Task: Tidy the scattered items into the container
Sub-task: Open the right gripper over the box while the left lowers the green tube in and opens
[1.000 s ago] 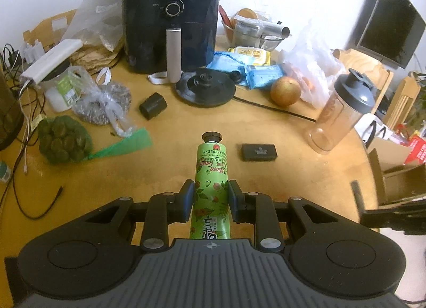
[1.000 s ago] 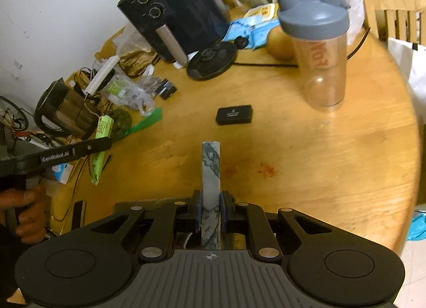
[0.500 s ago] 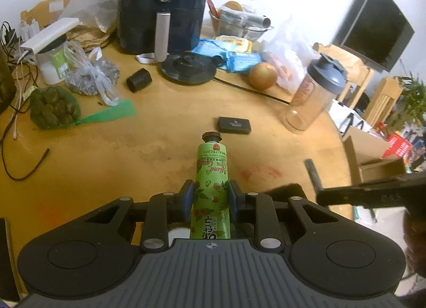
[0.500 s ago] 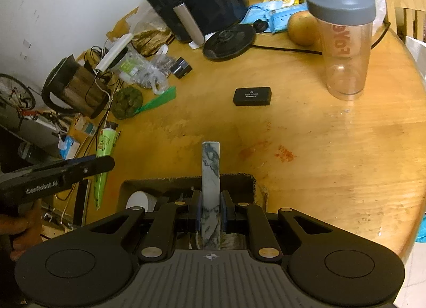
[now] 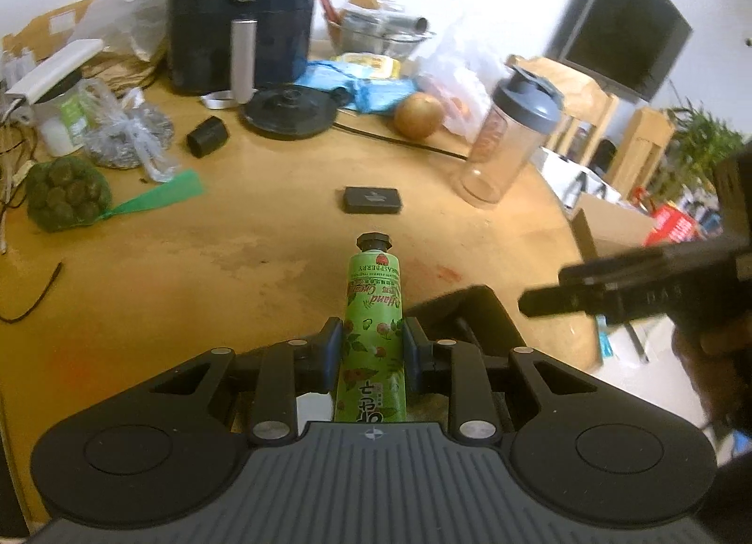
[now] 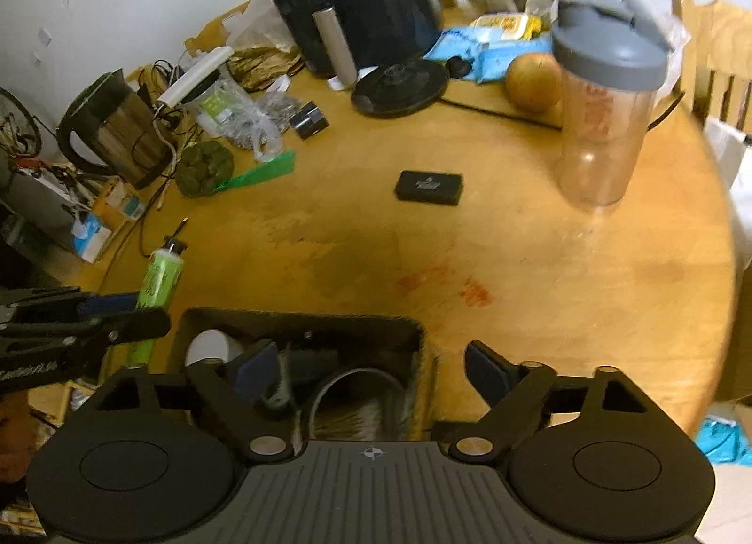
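Cluttered bench: the right hand-held gripper [image 6: 369, 367] is opening, empty, above the box [image 6: 413, 332], so the left hand-held gripper [image 5: 371, 344], clamped on the tube [image 5: 372, 332], should clear the rim just ahead before letting go.

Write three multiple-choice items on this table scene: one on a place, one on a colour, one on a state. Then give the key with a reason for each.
1. Where does the small black case lie?
A. in the box
B. on the bare table, apart from the shaker
C. on top of the air fryer

2. What colour is the tube in the left gripper?
A. green
B. red
C. white

3. How do the right gripper's jaws stand?
A. shut on the tube
B. shut on the shaker
C. apart, opening, nothing between them

Key: B, it lies alone on the table, left of the shaker; A, green body with a black cap; C, its jaws are spread above the box.
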A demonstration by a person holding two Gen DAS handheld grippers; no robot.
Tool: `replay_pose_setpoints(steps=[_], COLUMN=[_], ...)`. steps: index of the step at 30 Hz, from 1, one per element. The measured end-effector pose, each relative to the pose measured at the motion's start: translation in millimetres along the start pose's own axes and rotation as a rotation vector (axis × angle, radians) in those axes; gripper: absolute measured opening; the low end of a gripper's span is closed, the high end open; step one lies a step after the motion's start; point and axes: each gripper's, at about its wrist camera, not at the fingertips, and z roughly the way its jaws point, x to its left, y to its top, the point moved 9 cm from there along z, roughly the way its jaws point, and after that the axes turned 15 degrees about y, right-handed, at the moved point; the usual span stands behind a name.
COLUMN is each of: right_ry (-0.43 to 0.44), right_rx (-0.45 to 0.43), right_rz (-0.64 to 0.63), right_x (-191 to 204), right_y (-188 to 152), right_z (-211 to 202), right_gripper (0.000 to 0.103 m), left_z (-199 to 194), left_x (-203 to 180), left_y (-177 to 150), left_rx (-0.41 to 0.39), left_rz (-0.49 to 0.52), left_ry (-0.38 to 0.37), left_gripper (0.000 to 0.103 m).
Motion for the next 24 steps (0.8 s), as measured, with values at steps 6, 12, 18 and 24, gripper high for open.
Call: replay_pose_setpoints(steps=[6,12,18,24], right_ry=[0.005,-0.001,-0.007,-0.011], right_rx=[-0.013,-0.019,-0.018,-0.01], right_rz=[0.017,0.018,0.009,0.0], right_x=[-7.7,-10.6,-12.7,-14.5], right_y=[-0.5,-2.5,-4.7,-6.3], right_z=[-7.4,-11.5,-14.6,-17.2], right_gripper=[0.094,0.095,0.095,0.096], left_z=[-2.5,-3.7,-1.0,-0.4], left_x=[-17.8,-39.0,-53.2,-48.7], left_y=[-10.6,-23.8,-41.3,-37.2], left_rx=[0.008,0.008,0.018,0.029], left_rz=[0.143,0.383,0.59,0.559], left_ry=[-0.044,-0.072,-0.089,-0.057], left_gripper=[0.027,0.028,0.028,0.031])
